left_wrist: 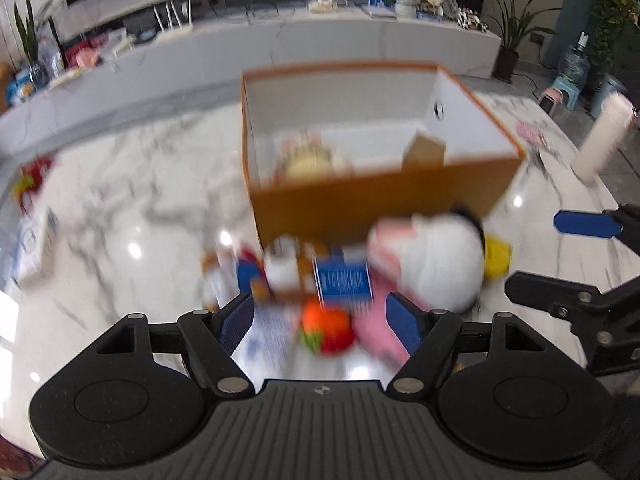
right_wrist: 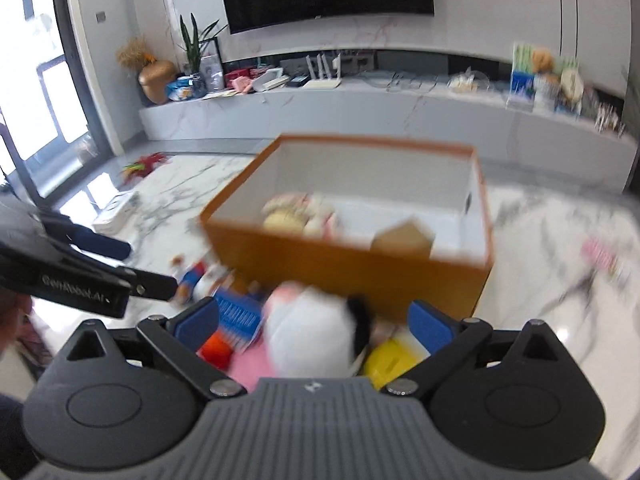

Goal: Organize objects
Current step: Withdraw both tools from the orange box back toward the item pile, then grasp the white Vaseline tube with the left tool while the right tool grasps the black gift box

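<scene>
An orange cardboard box [left_wrist: 360, 208] with a white inside stands open on the marble floor. In it lie a beige-pink plush [left_wrist: 308, 156] and a small brown carton [left_wrist: 424, 150]. A blurred pile of toys lies against its near wall: a white plush [left_wrist: 432, 256], a yellow piece [left_wrist: 496, 256], a blue-and-white packet [left_wrist: 342, 278], an orange-red toy [left_wrist: 328, 328]. My left gripper [left_wrist: 322, 326] hangs open above the pile, nothing gripped. My right gripper [right_wrist: 314, 324] is open wide over the white plush [right_wrist: 312, 332], pads clear of it. Each gripper shows in the other's view, the right gripper [left_wrist: 536, 256] and the left gripper [right_wrist: 148, 266].
A long marble TV bench [left_wrist: 280, 40] crowded with small items runs behind the box. On the floor lie a red toy [left_wrist: 32, 176], a white packet [left_wrist: 34, 244], a pink item [left_wrist: 532, 132] and a white cylinder [left_wrist: 604, 132]. A potted plant [left_wrist: 506, 64] stands at the right.
</scene>
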A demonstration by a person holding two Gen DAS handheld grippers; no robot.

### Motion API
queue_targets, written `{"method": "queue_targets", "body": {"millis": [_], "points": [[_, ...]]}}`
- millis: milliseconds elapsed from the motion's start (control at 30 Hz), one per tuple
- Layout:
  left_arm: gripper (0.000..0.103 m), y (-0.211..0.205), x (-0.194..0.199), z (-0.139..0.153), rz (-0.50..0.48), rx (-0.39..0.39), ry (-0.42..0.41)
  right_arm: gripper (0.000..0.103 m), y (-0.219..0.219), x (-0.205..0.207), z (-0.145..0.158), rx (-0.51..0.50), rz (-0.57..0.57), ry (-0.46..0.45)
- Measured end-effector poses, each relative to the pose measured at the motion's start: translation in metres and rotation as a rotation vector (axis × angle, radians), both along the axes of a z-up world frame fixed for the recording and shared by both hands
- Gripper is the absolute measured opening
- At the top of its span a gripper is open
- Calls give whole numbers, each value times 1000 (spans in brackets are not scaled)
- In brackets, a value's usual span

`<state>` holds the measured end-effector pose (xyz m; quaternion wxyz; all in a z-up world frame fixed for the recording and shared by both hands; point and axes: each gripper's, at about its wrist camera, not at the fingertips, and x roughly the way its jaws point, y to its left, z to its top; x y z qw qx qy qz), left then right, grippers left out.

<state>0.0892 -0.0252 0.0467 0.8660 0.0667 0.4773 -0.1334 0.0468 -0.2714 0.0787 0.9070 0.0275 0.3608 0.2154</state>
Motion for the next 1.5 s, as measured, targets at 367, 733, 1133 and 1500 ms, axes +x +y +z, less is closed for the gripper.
{"method": "queue_targets", "body": {"millis": [367, 733, 1133, 1500], "points": [[86, 29, -13, -68, -25, 40, -23, 101, 22, -42, -63, -100, 185, 19], [86, 25, 7, -102, -33, 114, 56, 101, 27, -39, -81, -100, 221, 33], [86, 29, 14, -105, -37, 46, 56, 101, 50, -31, -97, -123, 256, 49], [52, 32, 11, -101, -38, 29, 38, 81, 45, -24, -105, -117, 218, 94]]}}
